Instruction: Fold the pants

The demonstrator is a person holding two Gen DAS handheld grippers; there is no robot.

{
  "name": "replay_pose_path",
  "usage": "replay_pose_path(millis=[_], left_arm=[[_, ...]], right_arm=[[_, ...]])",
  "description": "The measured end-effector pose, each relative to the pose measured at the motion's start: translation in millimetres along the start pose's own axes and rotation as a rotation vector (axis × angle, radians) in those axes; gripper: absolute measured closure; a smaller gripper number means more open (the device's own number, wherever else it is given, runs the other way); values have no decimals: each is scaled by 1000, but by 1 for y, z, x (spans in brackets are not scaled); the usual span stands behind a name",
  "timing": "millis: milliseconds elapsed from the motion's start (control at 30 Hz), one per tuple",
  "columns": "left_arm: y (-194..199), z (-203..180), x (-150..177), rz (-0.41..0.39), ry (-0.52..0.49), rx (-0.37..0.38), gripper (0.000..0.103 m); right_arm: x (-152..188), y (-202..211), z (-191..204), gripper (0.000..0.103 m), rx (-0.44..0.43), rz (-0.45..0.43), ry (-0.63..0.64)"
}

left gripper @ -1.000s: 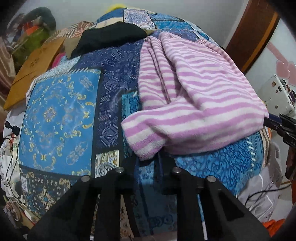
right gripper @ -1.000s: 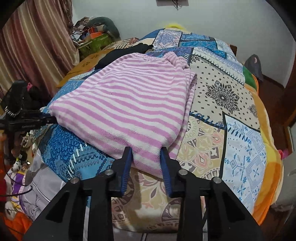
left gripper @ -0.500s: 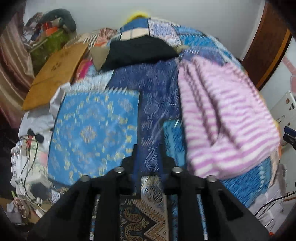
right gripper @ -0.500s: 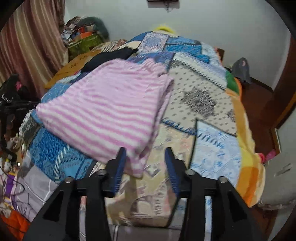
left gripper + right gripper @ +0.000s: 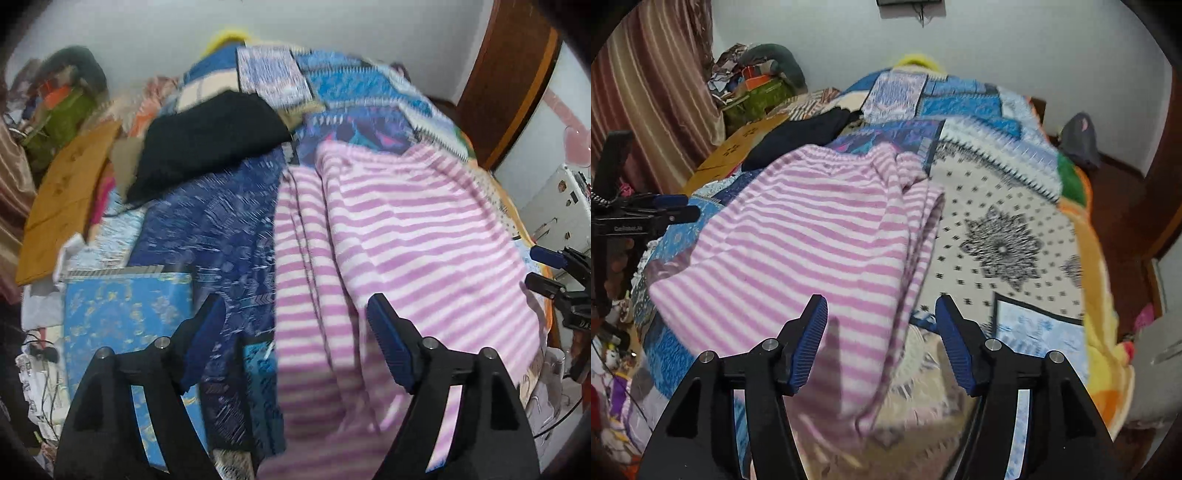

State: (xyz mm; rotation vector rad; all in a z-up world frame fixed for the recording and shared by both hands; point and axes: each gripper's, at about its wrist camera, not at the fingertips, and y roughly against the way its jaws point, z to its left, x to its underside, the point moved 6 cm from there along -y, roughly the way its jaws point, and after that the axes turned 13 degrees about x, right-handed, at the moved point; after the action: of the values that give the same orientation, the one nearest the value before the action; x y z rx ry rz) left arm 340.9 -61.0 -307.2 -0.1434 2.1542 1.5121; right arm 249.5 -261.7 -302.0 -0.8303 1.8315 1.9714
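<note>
A patchwork quilt point(image 5: 1004, 236) covers the bed, blue panels toward 9 o'clock in the right wrist view and a white panel with black medallions toward 3 o'clock. The pink-and-white striped pants point(image 5: 812, 251) lie folded on it, spreading from the centre toward 8 o'clock. A black garment point(image 5: 210, 140) lies on the quilt beyond them at 11 o'clock, beside a brown cardboard sheet point(image 5: 62, 206). A striped curtain point(image 5: 653, 96) hangs at 10 o'clock, and a pale wall point(image 5: 1015, 48) closes the far side.

The left gripper point(image 5: 295, 343) has just been opening; its fingers stand wide above the pants' edge without pressing it. The right gripper point(image 5: 882, 339) has likewise just been opening, its fingers apart over the pants' near corner.
</note>
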Motion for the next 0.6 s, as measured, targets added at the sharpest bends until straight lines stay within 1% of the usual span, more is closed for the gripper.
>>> replay_pose_path(millis=[33, 100, 167, 233, 333, 433, 467, 600], left_arm=[[-12, 3, -2, 26, 11, 14, 24], [-24, 7, -3, 53, 25, 33, 24], [-39, 9, -5, 78, 42, 72, 24], [-48, 10, -8, 96, 53, 107, 24], [-60, 9, -15, 117, 60, 149, 24], [-68, 5, -22, 129, 50, 176, 23], [-71, 4, -24, 133, 47, 184, 22], [-80, -1, -30, 140, 29, 197, 21]], right_arm=[[0, 0, 0, 38, 0, 0, 0], [-3, -17, -1, 38, -17, 32, -20], [-6, -25, -3, 34, -44, 43, -40], [-11, -32, -4, 30, -48, 51, -37], [-17, -41, -3, 29, -80, 74, -30], [-21, -50, 0, 28, -119, 98, -26], [-22, -53, 0, 28, -130, 105, -26], [-26, -65, 1, 23, -177, 135, -49]])
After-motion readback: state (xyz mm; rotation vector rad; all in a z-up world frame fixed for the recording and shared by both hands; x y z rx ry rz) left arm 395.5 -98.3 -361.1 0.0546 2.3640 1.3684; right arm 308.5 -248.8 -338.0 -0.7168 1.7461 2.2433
